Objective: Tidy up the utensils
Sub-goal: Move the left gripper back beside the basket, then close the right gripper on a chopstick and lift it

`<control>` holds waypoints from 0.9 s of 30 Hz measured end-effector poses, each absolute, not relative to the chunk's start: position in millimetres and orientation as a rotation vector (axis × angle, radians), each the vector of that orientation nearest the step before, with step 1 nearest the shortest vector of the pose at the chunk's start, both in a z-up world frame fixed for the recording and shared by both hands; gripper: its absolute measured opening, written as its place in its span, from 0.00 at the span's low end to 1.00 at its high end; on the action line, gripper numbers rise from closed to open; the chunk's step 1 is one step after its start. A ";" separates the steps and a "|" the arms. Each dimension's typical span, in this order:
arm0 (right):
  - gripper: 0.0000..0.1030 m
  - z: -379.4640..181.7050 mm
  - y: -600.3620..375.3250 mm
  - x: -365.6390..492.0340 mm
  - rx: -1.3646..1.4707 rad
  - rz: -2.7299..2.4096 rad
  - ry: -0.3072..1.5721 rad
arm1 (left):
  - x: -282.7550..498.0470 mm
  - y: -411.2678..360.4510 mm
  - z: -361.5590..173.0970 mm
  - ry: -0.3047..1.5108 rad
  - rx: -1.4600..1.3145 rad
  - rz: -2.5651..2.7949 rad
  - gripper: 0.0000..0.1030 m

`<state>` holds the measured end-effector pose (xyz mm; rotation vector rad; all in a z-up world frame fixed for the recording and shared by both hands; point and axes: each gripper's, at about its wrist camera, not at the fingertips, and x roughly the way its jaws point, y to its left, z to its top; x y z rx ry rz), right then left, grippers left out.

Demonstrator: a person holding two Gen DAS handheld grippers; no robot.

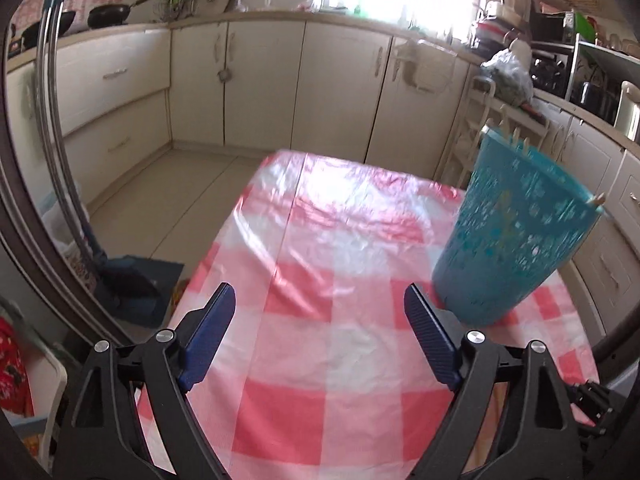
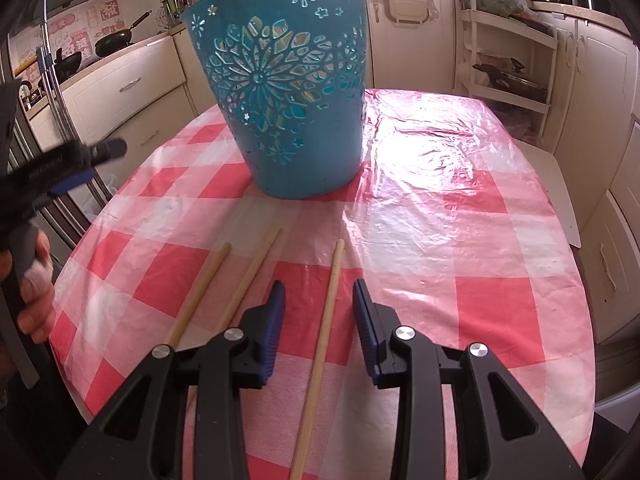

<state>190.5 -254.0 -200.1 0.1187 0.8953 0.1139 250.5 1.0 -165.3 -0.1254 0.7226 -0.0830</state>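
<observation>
Both tongs gape, gripping nothing: right tongs (image 2: 319, 312) straddle one chopstick (image 2: 325, 332); left tongs (image 1: 320, 316) hover beside the blue basket (image 1: 516, 236) on the desk (image 1: 320, 400).

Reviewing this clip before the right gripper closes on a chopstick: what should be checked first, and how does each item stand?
1. Right gripper open: ok, the jaws are apart.
2. Chopstick lies between the fingers: ok, it runs through the gap, touching neither pad.
3. The other two chopsticks lie outside the gap: ok, both are to its left.
4. Blue basket upright and reachable: ok, it stands on the checked tablecloth ahead.
5. Left gripper out of the way: ok, open, holding nothing, off to the left side.
6. Room left in the basket: cannot tell; stick ends show above its rim in the left wrist view.
</observation>
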 end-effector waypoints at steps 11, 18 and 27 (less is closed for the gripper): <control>0.39 -200.9 -241.6 191.2 0.027 0.088 0.904 | 261.4 12.7 -205.5 0.914 -0.160 -0.134 0.90; 0.45 -197.9 -242.2 200.7 0.054 0.089 0.965 | 273.3 2.8 -193.5 0.875 -0.134 -0.142 0.90; 0.40 -200.4 -237.8 203.3 -0.018 0.079 0.957 | 278.0 -1.8 -205.3 0.912 -0.137 -0.149 0.91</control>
